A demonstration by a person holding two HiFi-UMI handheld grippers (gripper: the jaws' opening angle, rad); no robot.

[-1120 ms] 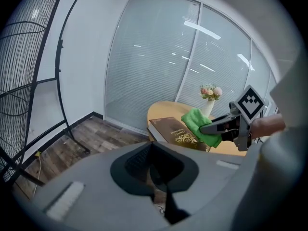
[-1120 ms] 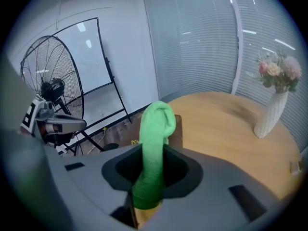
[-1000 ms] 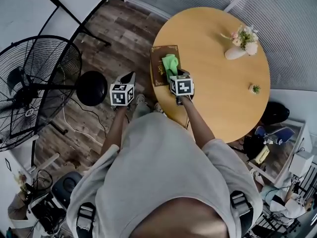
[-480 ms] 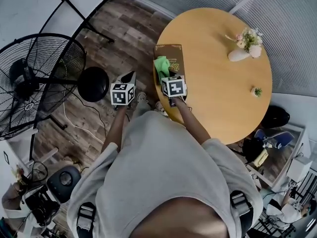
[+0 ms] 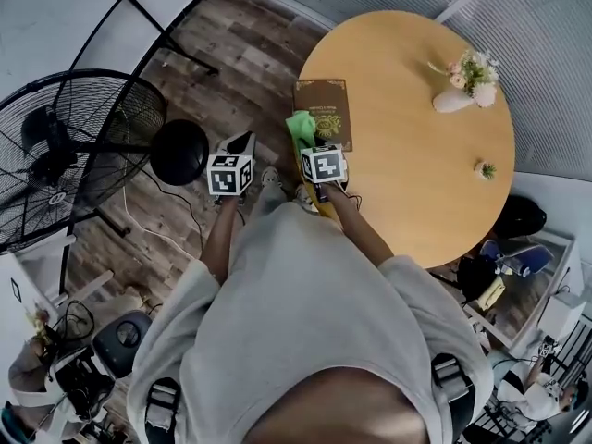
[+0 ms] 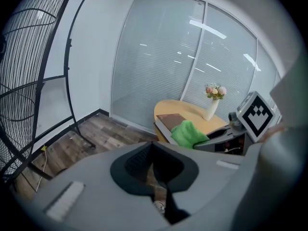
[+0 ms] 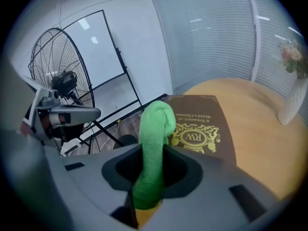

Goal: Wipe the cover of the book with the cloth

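A dark brown book (image 5: 326, 109) with gold print lies flat near the round table's left edge; in the right gripper view the book (image 7: 204, 124) spreads just beyond the jaws. My right gripper (image 5: 311, 141) is shut on a green cloth (image 5: 300, 129), which hangs over the book's near left corner. The cloth (image 7: 153, 143) rises as a folded roll from between the jaws of the right gripper (image 7: 150, 186) and hides their tips. My left gripper (image 5: 240, 143) hovers over the floor left of the table, shut and holding nothing. The left gripper view shows the cloth (image 6: 188, 133) and the book (image 6: 169, 121) off to the right.
The yellow round table (image 5: 416, 192) carries a white vase of flowers (image 5: 460, 89) at the back right and a tiny plant (image 5: 483, 169) at the right. A large black floor fan (image 5: 69, 155) stands on the wooden floor to the left, near a black stand leg (image 5: 176, 49).
My right gripper has dragged the cloth across the cover, from the middle of the book to its near left corner. The left gripper has stayed where it was.
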